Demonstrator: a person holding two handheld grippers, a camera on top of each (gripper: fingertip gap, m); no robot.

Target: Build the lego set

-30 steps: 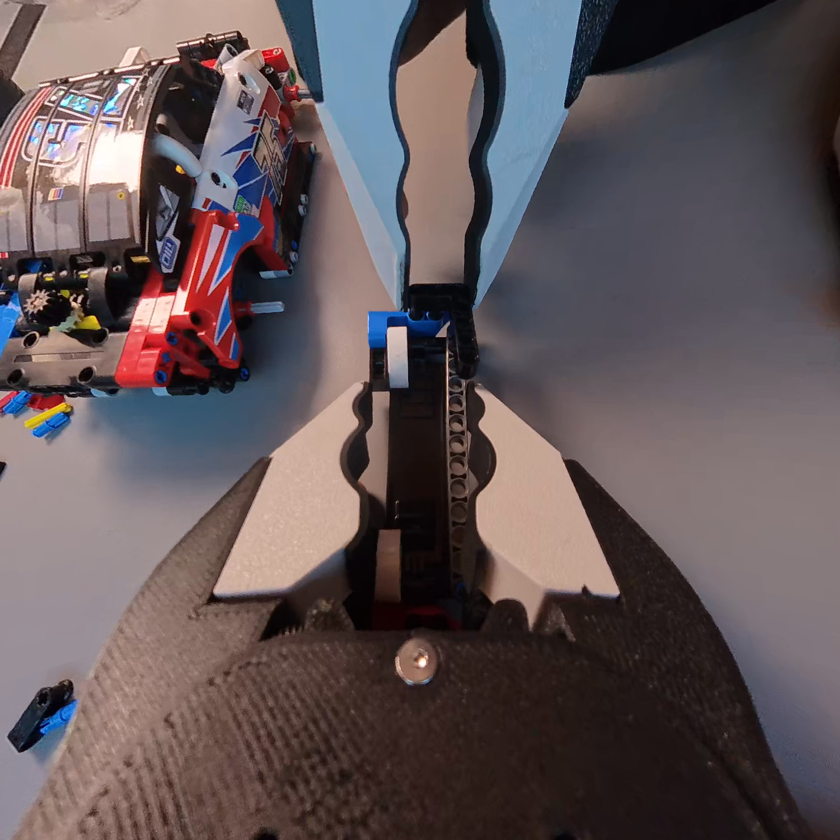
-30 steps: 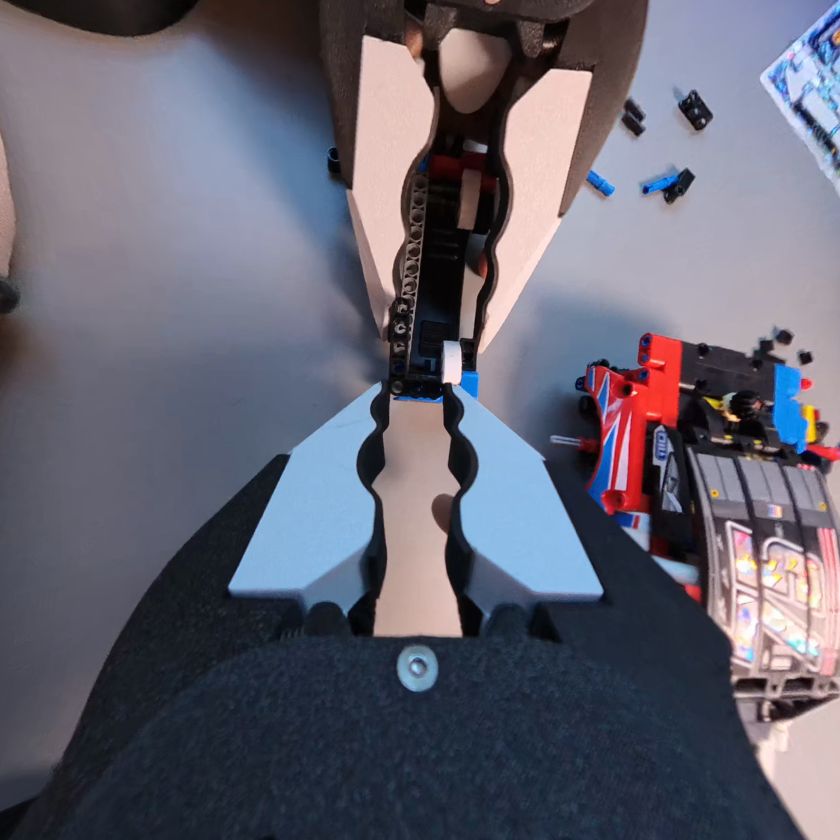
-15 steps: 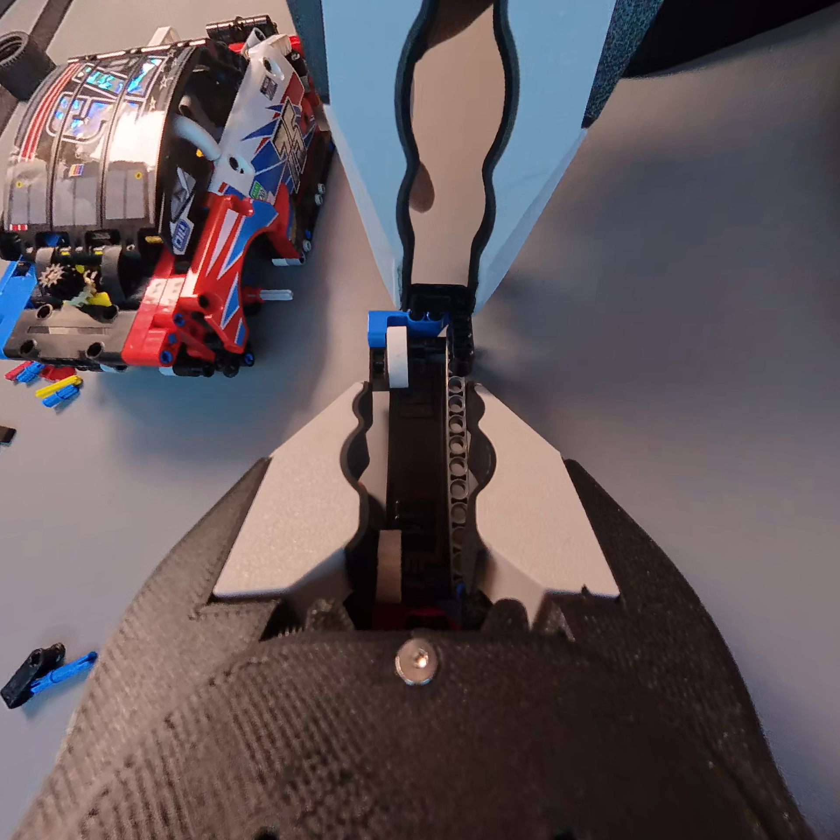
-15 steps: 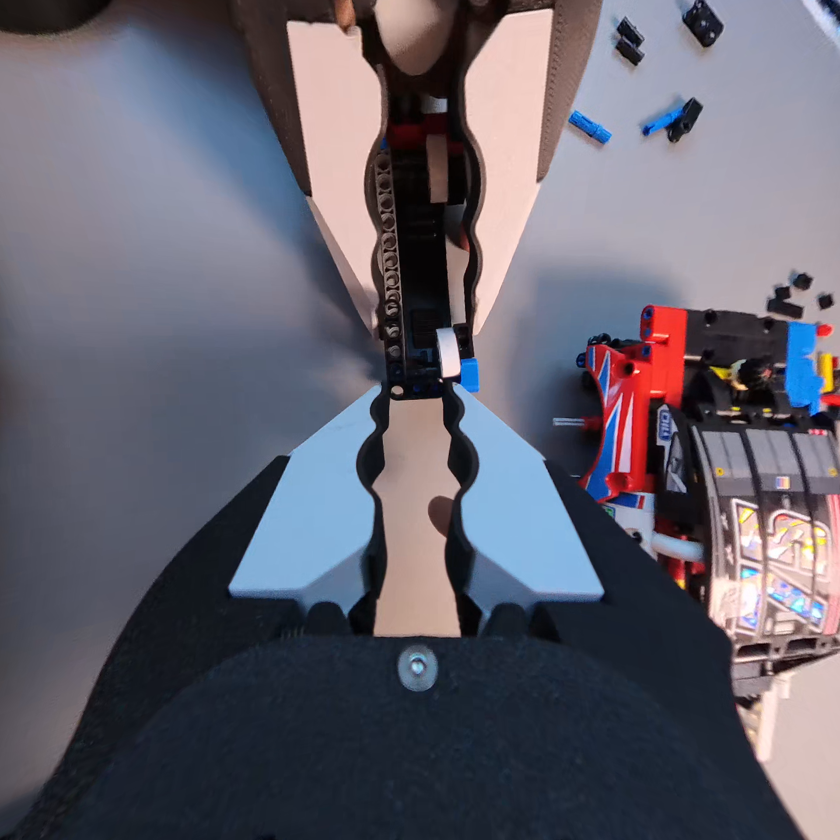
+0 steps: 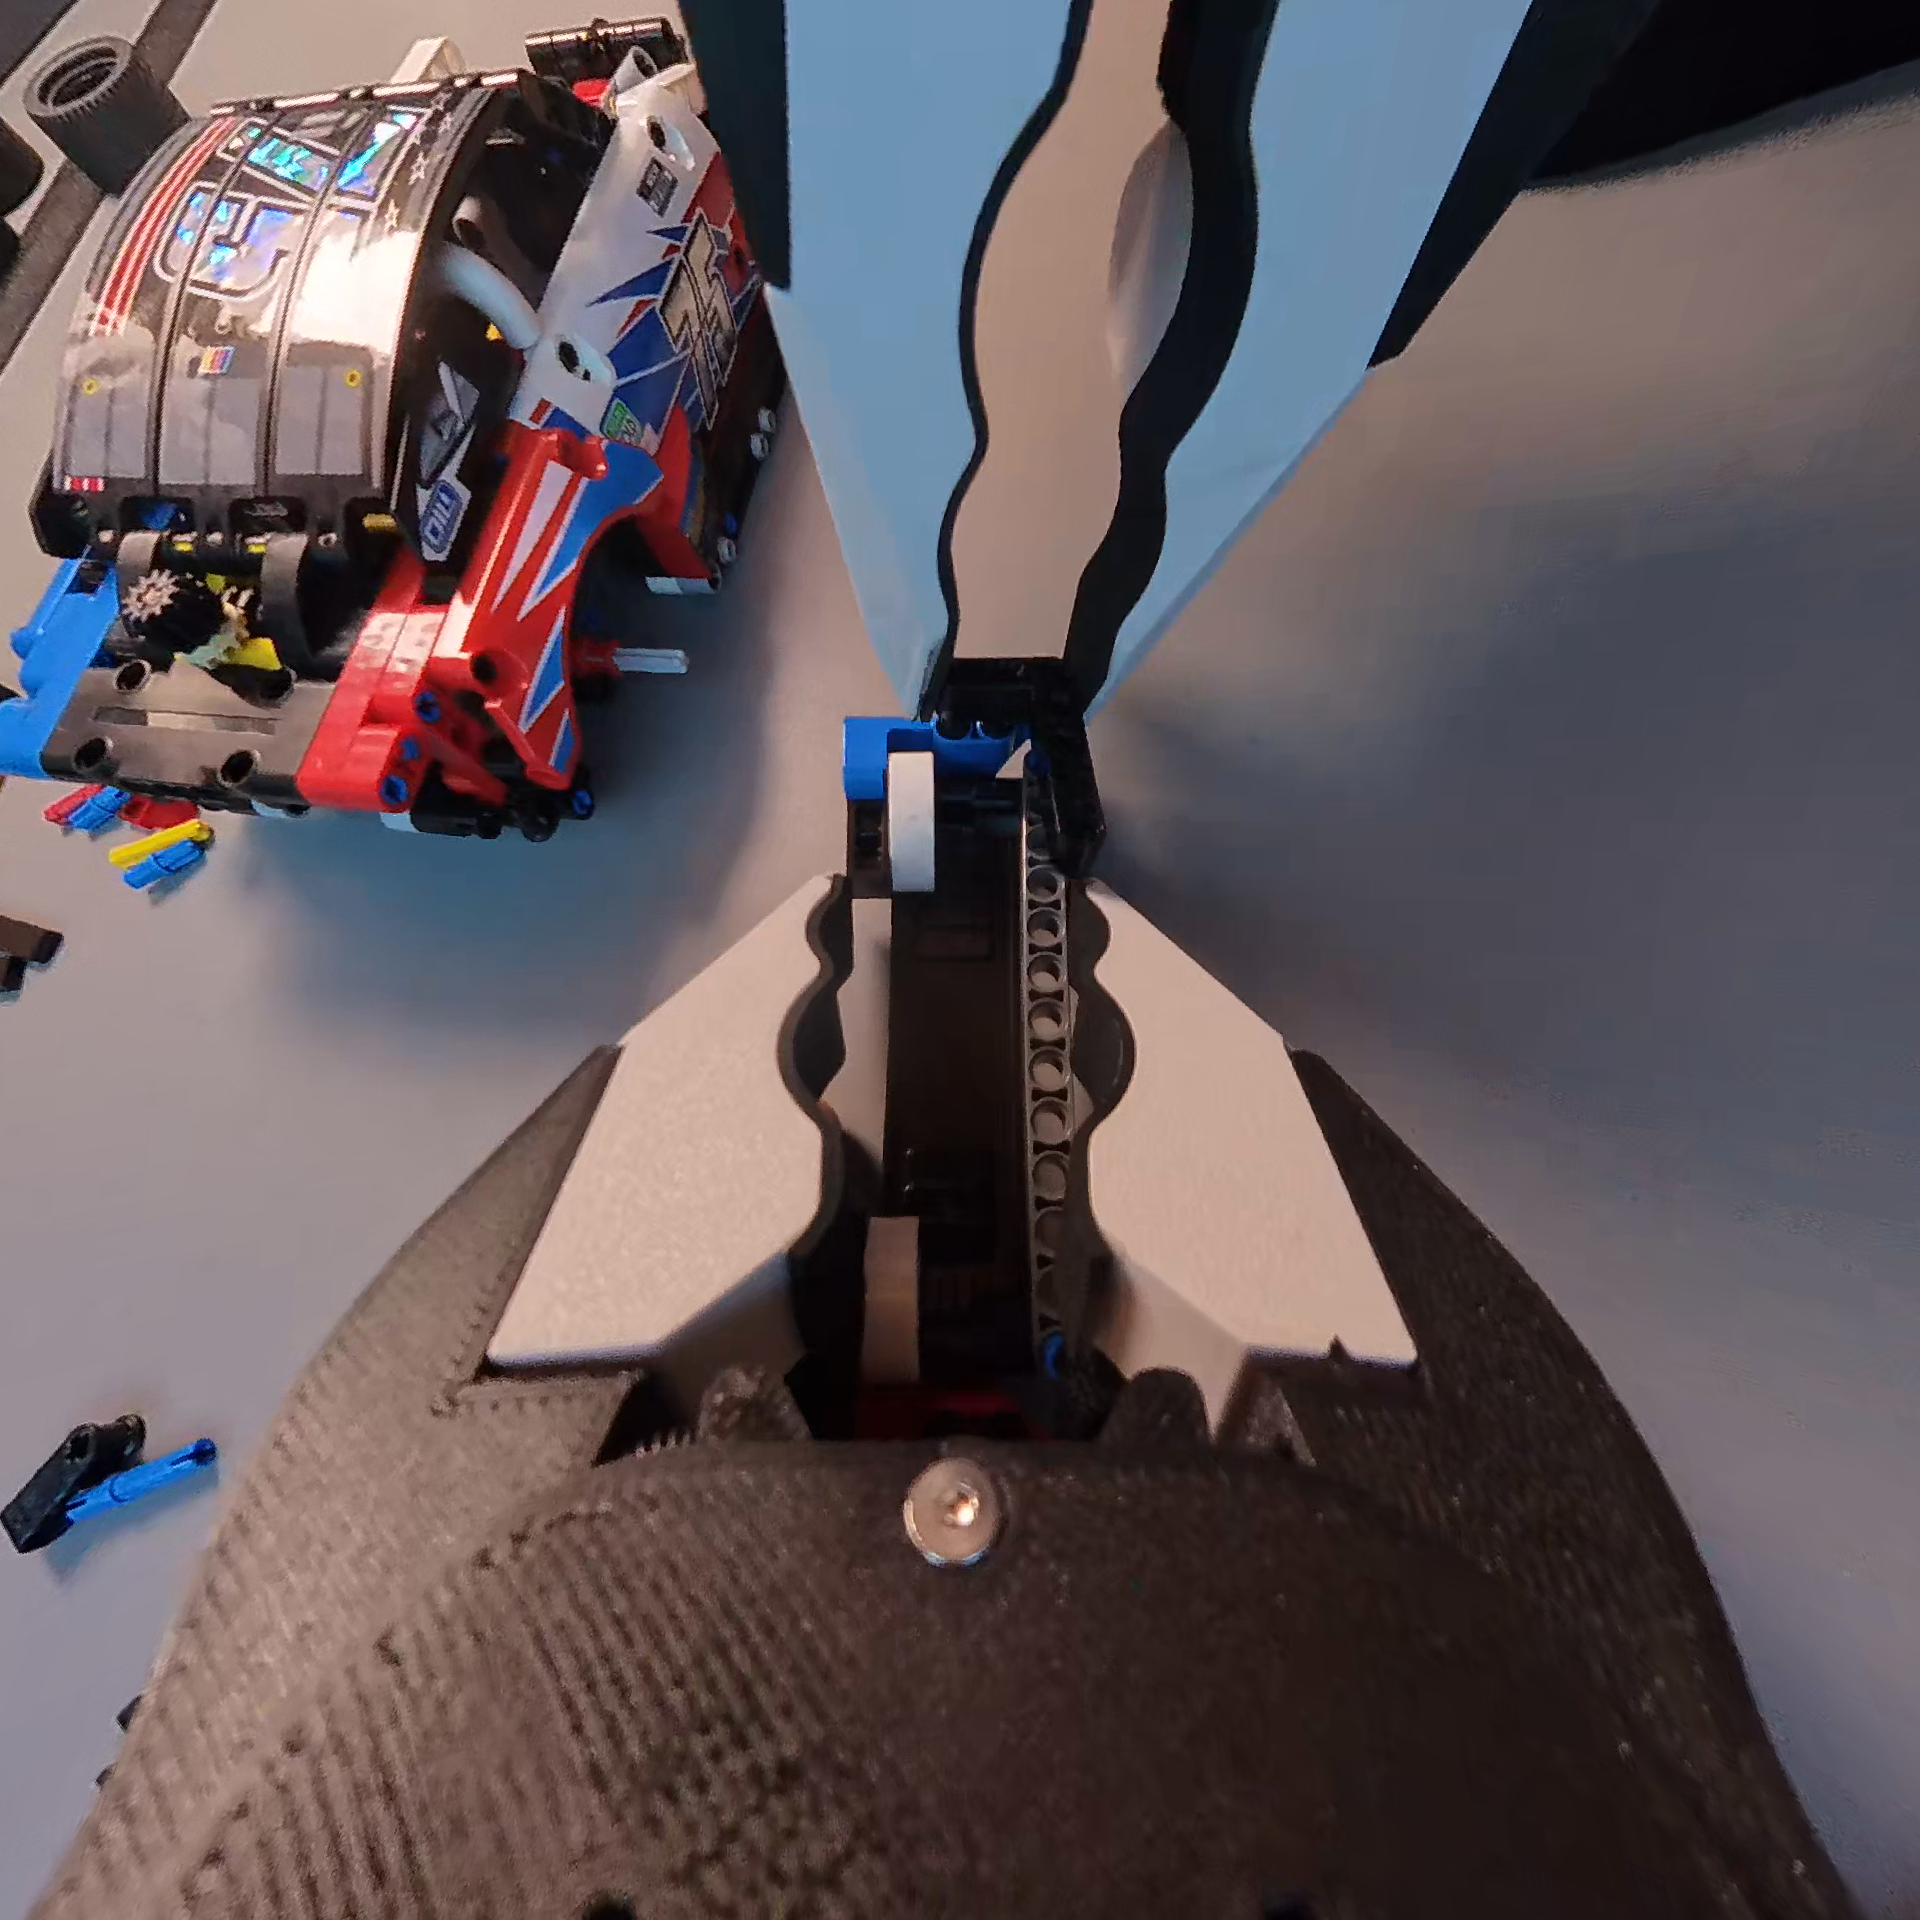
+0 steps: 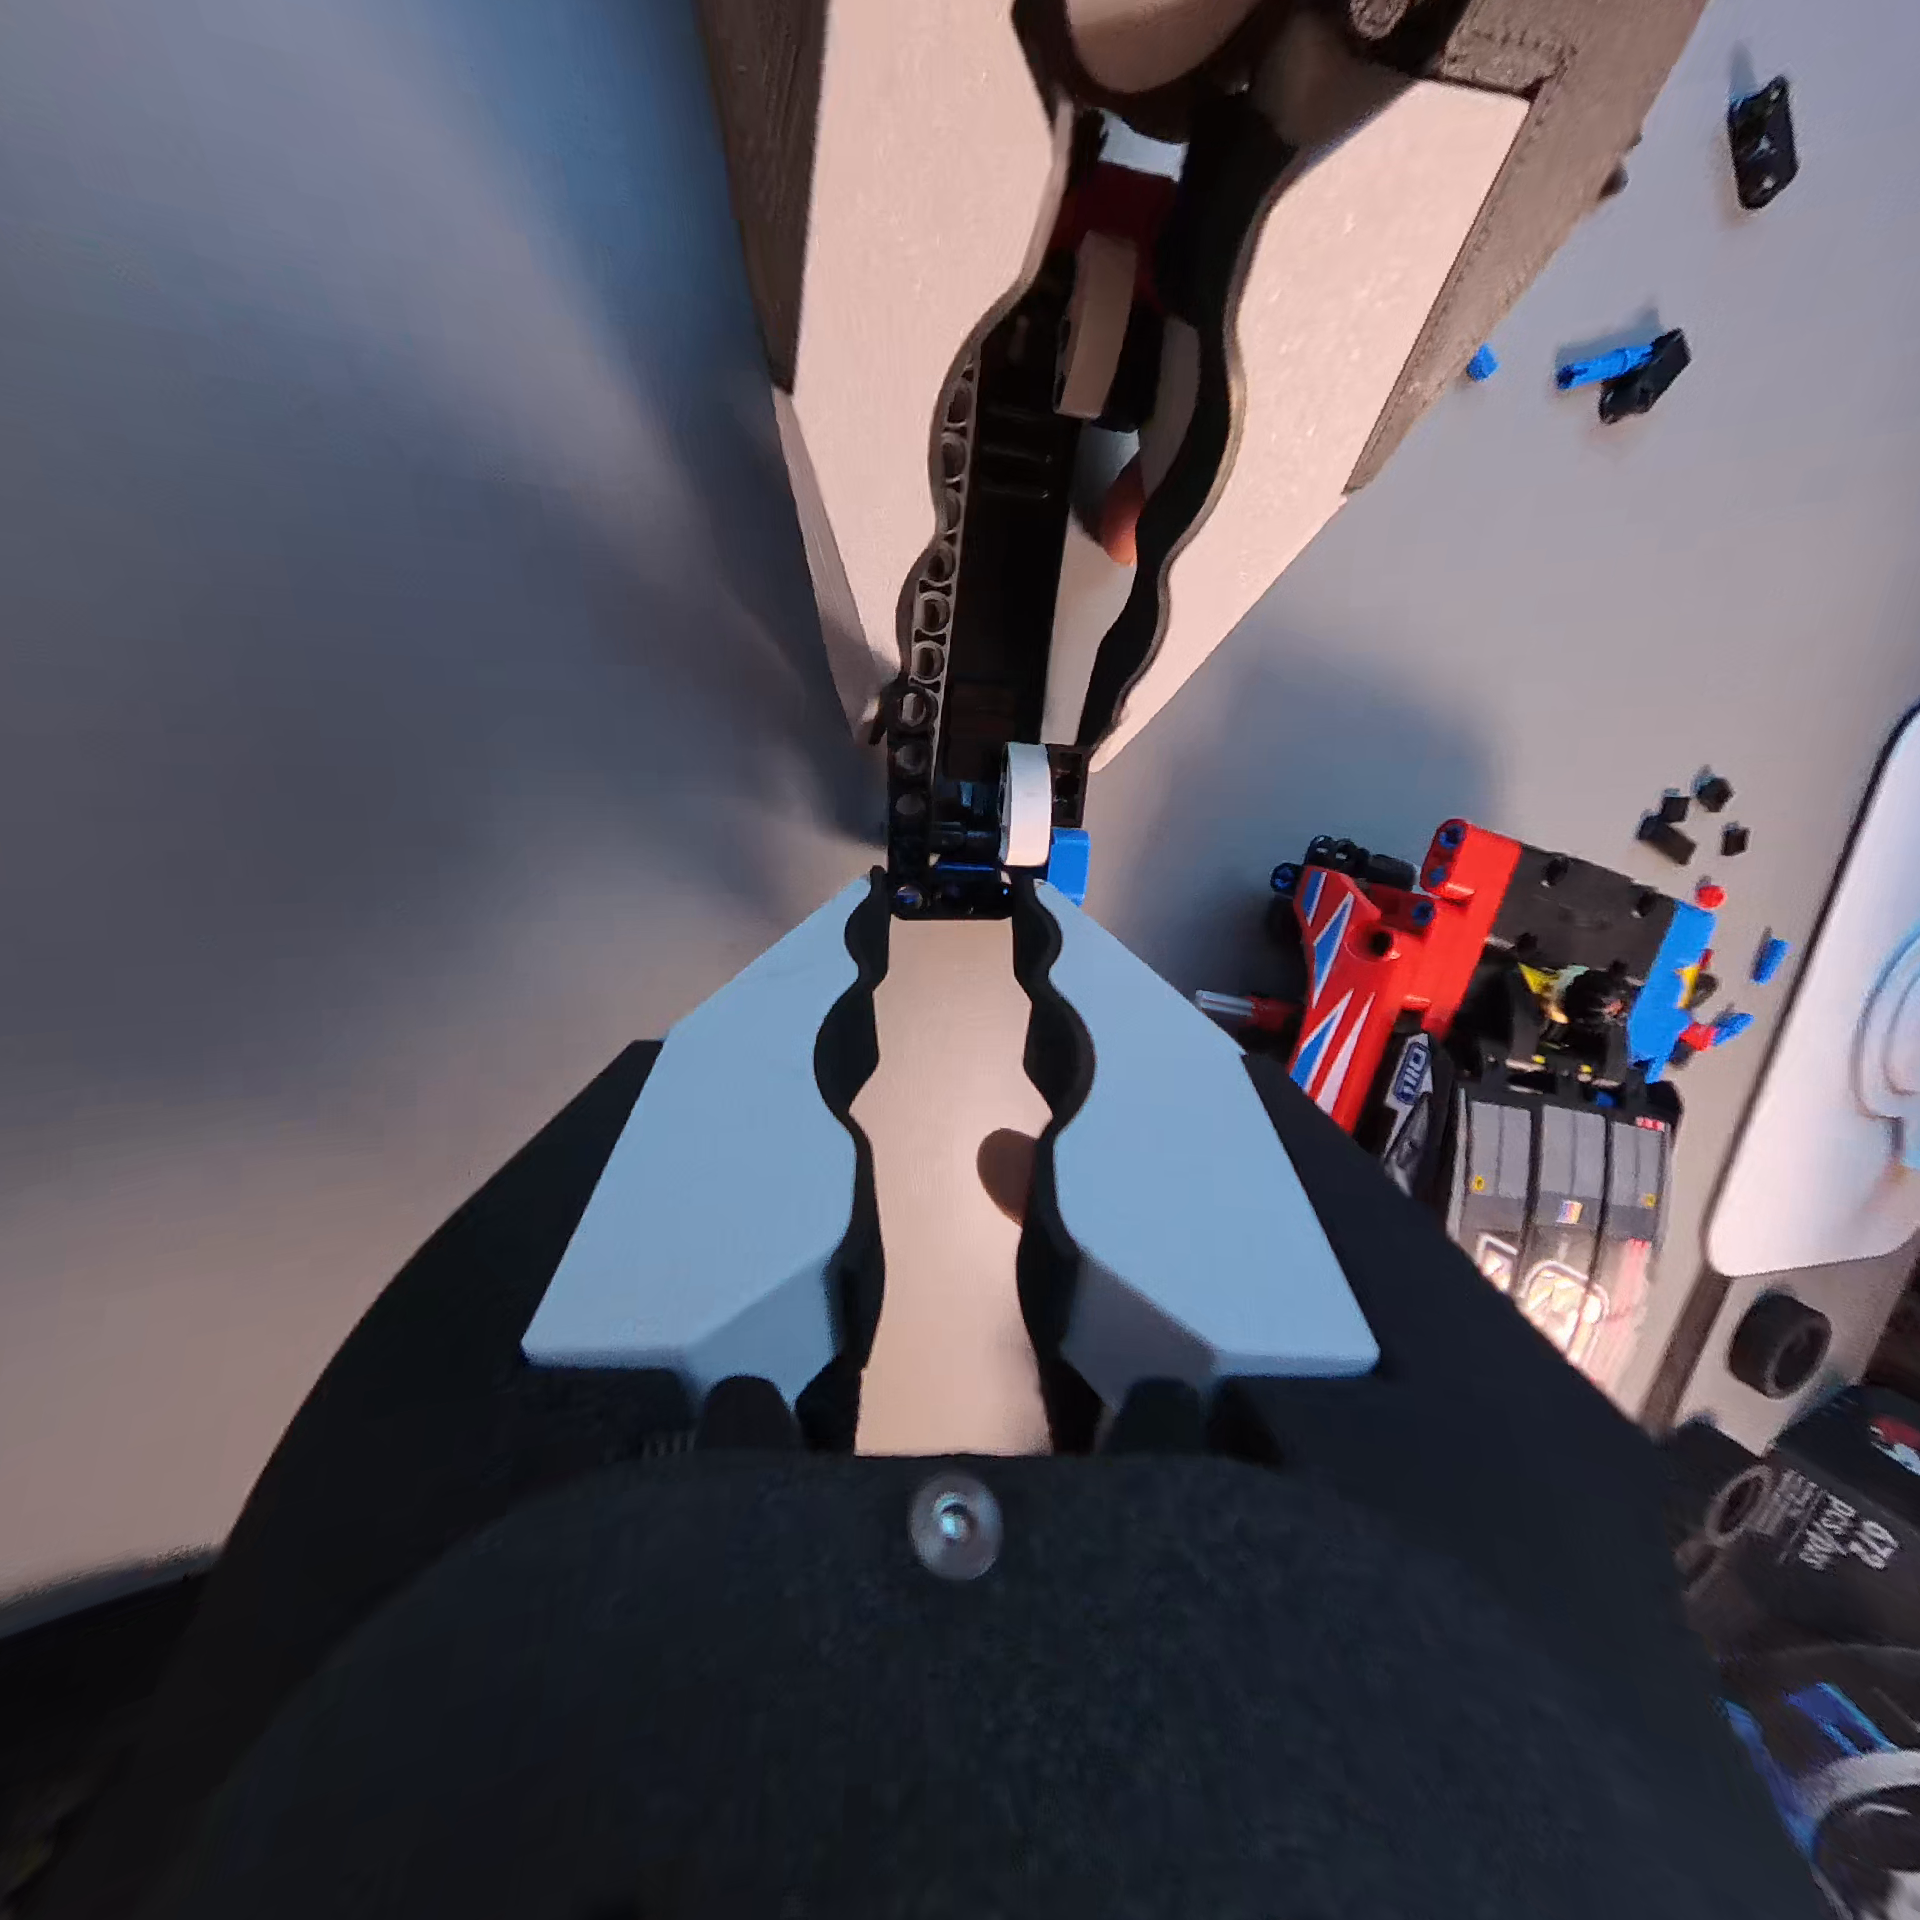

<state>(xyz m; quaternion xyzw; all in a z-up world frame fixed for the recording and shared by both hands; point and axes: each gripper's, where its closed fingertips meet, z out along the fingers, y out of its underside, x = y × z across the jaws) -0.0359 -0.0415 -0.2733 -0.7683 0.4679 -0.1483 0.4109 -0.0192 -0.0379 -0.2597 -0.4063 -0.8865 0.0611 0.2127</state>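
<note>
A long black lego subassembly [image 5: 951,1039] with a grey holed beam, a white round piece and a blue end piece is held in the air between both grippers. My left gripper [image 5: 961,894] is shut along its length. My right gripper [image 6: 954,894] is shut on its far end frame [image 6: 951,904], fingertip to fingertip with the left one. The right gripper also shows in the left wrist view [image 5: 1003,675], coming from the top. The partly built red, white, blue and black car [image 5: 416,468] lies on the grey table, and also shows in the right wrist view [image 6: 1455,987].
Loose pins lie by the car [image 5: 156,847], and a black connector on a blue pin [image 5: 94,1475] near the left gripper. A black tyre [image 5: 88,94] sits at the back. The right wrist view shows small black parts [image 6: 1694,816], a white tray [image 6: 1818,1091] and a tyre [image 6: 1777,1345]. Left and right tips are no more than a few centimetres apart.
Both grippers have kept their hold on the subassembly and moved together toward the car. In the right wrist view the left gripper now stands tilted.
</note>
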